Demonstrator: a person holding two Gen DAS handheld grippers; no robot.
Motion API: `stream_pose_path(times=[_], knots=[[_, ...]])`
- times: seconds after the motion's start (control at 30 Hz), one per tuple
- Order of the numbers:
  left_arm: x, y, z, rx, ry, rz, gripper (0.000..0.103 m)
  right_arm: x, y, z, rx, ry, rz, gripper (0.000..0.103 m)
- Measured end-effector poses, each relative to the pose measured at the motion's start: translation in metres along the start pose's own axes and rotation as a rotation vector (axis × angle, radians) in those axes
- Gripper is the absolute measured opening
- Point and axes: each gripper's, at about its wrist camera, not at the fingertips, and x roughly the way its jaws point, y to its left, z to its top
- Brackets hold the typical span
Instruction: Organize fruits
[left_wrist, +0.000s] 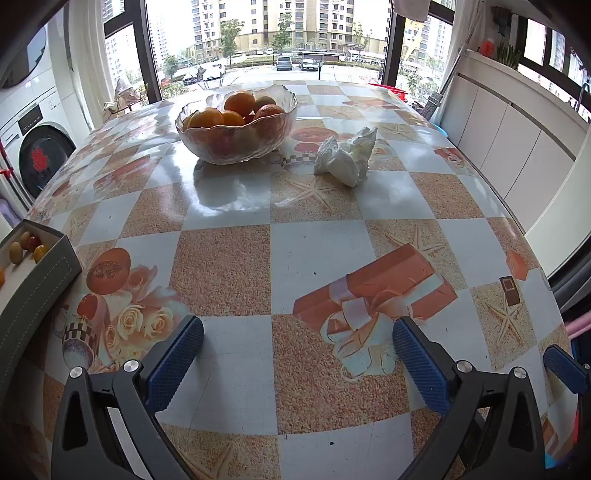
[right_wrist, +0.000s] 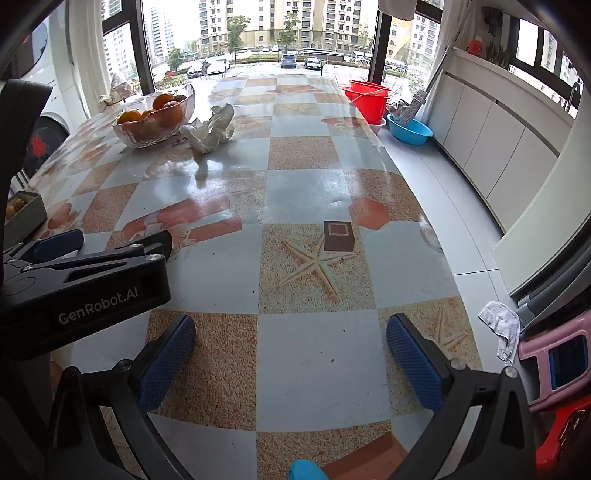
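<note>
Both tools hang over the patterned tabletop (left_wrist: 314, 258) with nothing between their blue pads: the left gripper (left_wrist: 297, 360) spread wide, the right gripper (right_wrist: 290, 358) likewise released. Nearest the left gripper, off to its left at the table's edge, sits a grey box (left_wrist: 40, 273) holding small oval fruits (left_wrist: 27, 245), yellow, orange and red; these look light, smooth and easily bruised, best pinched gently across the short axis. Farther ahead lies a crumpled white tissue (left_wrist: 347, 157), soft and weightless. Just left of it stands a glass bowl (left_wrist: 236, 122), wavy-rimmed, probably heavy and fragile, heaped with oranges (left_wrist: 240, 103). These appear firm, round and prone to rolling; a grip across the widest part suits them.
</note>
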Motion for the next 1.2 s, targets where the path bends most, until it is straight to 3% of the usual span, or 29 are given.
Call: stream_pose_path(times=[0.8, 1.2], knots=[[0.0, 0.0, 0.0, 0.0, 0.0, 0.0, 0.103, 0.0, 0.001, 0.0, 0.0, 0.002, -0.004, 0.103], [0.0, 0.0, 0.0, 0.0, 0.0, 0.0, 0.103, -0.002, 0.01, 0.002, 0.078, 0.026, -0.073, 0.103]])
